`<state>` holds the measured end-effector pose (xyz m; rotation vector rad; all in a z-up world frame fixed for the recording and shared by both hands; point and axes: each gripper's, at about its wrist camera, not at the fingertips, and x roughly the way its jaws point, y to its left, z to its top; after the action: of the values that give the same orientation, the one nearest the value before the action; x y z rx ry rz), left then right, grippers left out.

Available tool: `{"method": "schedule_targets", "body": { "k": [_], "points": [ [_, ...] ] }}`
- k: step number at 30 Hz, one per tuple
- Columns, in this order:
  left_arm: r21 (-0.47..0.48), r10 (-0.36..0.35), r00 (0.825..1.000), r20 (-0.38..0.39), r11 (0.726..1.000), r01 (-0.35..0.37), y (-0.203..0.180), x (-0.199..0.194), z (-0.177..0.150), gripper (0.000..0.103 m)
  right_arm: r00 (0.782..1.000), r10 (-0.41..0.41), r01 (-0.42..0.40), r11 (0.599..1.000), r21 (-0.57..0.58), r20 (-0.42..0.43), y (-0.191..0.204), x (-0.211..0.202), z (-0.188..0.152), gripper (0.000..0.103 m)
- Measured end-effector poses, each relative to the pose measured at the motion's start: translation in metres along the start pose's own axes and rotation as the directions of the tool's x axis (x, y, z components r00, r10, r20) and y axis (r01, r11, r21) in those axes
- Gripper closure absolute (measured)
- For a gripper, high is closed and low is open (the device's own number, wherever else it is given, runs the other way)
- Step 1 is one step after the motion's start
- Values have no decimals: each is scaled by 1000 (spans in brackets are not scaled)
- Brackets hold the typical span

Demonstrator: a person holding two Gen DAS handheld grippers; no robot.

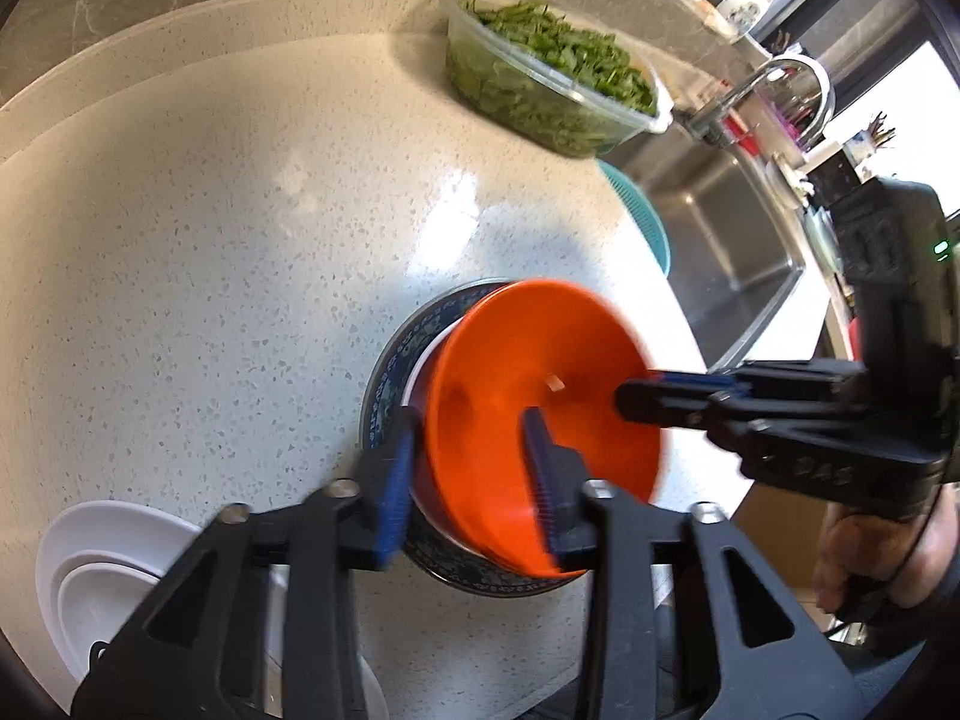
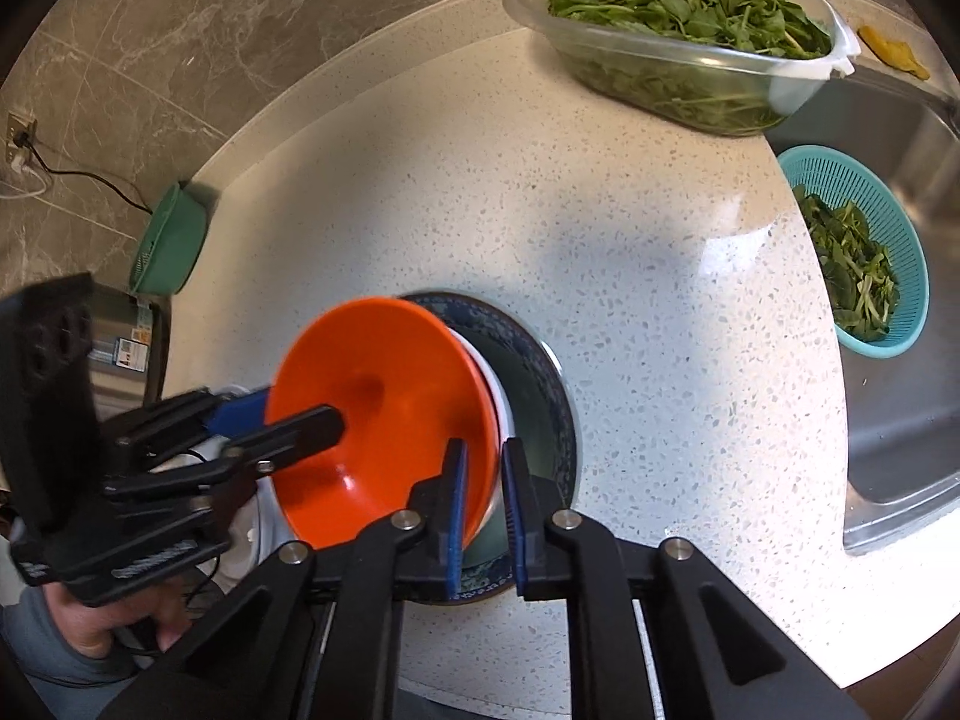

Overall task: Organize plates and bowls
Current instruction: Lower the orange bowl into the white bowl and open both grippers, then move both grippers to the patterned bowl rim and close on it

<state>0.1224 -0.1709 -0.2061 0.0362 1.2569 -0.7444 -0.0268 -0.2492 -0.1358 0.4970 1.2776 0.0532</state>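
Orange bowl (image 2: 384, 414) tilted over white bowl (image 2: 498, 414) on blue-patterned plate (image 2: 540, 396), near counter's (image 2: 540, 210) front edge; right gripper (image 2: 483, 510) clamped on orange rim; left gripper (image 1: 468, 480) part-open astride opposite rim, pads clear.

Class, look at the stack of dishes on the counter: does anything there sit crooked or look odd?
Yes. The orange bowl sits steeply tilted instead of nesting flat in the white bowl on the blue patterned plate. The right gripper pinches its rim, and the left gripper straddles the opposite rim.
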Motion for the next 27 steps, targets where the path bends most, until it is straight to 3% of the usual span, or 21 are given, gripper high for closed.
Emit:
{"method": "schedule_targets", "body": {
  "k": [1,2,10,11,14,15,21,27],
  "points": [
    [3,7,1000,11,1000,-7,0,-3,0,32,1000,2,-2,1000,0,3,0,0,0,89],
    [2,12,1000,21,1000,-13,1,-5,0,26,1000,3,-3,1000,-1,4,0,0,0,89],
    [-29,27,999,41,999,-25,5,-12,-2,26,1000,3,-3,1000,1,25,-1,-6,-4,86],
    [-36,29,998,48,999,-27,6,-14,-2,26,1000,5,-5,1000,-2,28,-2,-8,-4,80],
    [-58,26,997,74,998,-22,7,-21,-5,26,999,35,-34,999,-25,36,-6,-16,0,42],
    [-66,28,996,82,998,-23,7,-24,-7,26,998,48,-46,998,-46,40,-8,-21,2,37],
    [-148,90,989,121,986,-71,4,-43,-34,26,994,109,-106,989,-99,28,-33,-35,16,37],
    [-250,134,978,158,964,-92,-3,-68,-71,26,996,85,-84,977,-196,-3,-40,-44,36,37]
  ]
}}
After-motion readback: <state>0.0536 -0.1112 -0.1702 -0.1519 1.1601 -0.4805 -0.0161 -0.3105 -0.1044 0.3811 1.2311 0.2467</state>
